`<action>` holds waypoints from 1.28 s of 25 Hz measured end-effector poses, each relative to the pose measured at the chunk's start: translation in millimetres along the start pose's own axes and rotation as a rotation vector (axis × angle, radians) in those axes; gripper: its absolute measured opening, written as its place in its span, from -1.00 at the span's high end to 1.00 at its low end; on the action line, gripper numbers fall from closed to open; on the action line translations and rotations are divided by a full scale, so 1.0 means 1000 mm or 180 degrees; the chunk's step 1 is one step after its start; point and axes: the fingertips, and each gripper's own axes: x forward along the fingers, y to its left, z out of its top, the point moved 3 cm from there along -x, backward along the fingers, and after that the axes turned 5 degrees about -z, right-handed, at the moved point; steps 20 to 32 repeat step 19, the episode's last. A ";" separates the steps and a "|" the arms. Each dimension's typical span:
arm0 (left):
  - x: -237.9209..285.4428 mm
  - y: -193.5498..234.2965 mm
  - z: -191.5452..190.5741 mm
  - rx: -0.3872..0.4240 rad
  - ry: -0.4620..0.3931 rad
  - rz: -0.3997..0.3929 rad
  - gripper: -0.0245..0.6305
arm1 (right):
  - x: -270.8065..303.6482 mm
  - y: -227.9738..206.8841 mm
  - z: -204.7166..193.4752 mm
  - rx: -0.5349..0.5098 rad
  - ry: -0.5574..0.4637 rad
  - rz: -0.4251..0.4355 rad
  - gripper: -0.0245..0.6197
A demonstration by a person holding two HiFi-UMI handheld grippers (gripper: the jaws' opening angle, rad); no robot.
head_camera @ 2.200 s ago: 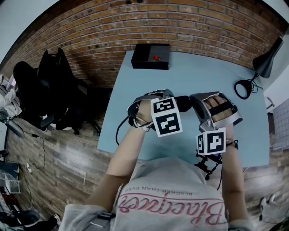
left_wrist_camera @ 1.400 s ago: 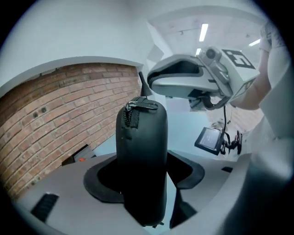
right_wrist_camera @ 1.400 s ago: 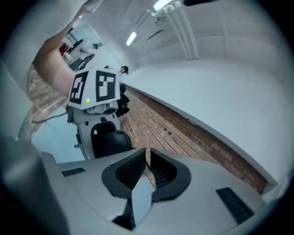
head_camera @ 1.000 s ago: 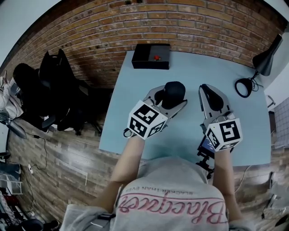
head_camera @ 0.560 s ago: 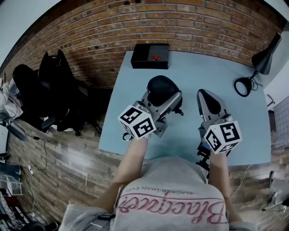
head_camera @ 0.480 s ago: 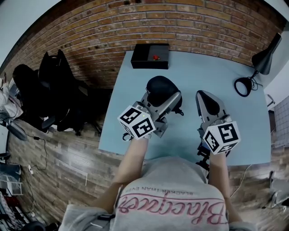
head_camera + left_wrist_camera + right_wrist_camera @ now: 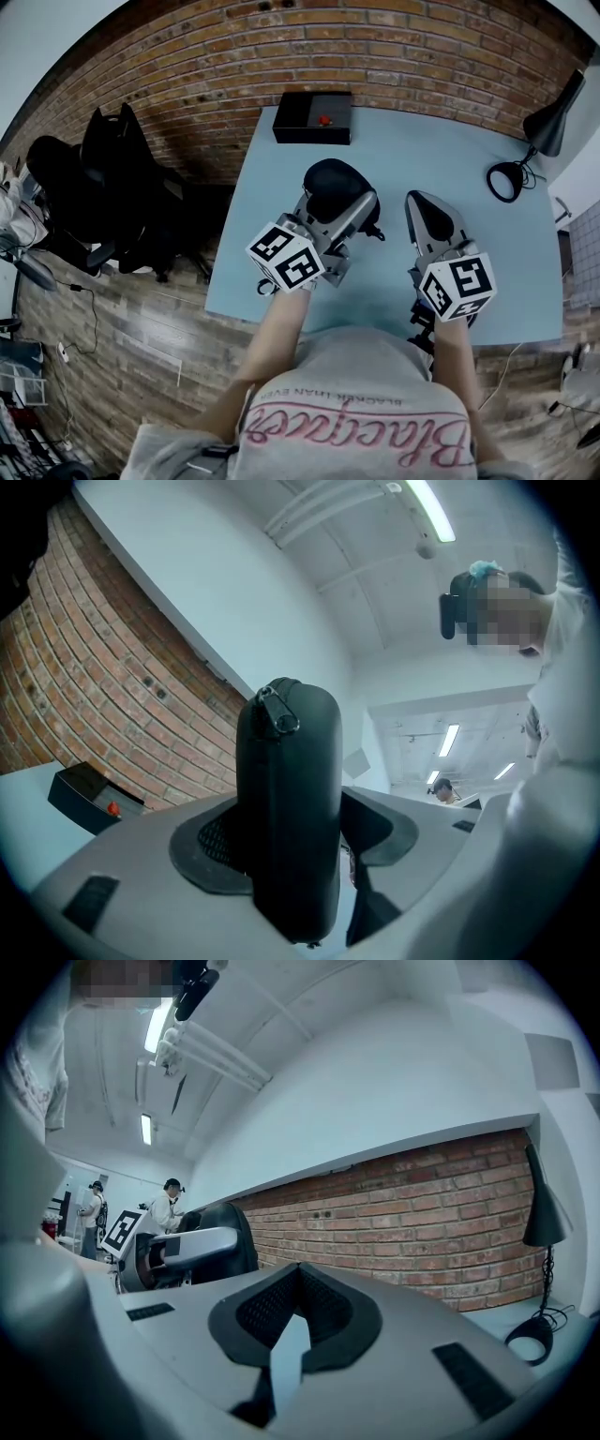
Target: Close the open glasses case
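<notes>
Both jaws closed: left gripper (image 7: 337,206) clamps glasses case (image 7: 289,799), seemingly zipped, base hidden; right gripper (image 7: 425,210) empty.

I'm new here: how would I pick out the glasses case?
Start at the light blue table by the brick wall. Over its middle, the left gripper clamps the glasses case between its jaws. Unlike the flat black box with a red button at the far edge, it is a rounded black pod with a zipper pull.
</notes>
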 end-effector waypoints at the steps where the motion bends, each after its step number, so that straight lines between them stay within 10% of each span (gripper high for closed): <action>1: 0.000 0.000 0.000 0.0034 0.0008 -0.0001 0.05 | 0.000 0.000 -0.001 0.0000 0.0000 0.0004 0.87; 19: 0.012 -0.013 0.002 0.1120 0.0272 0.0336 0.05 | 0.003 0.003 -0.005 -0.0052 0.0033 0.0044 0.87; 32: 0.012 -0.013 0.002 0.1120 0.0272 0.0336 0.05 | 0.003 0.003 -0.005 -0.0052 0.0033 0.0044 0.87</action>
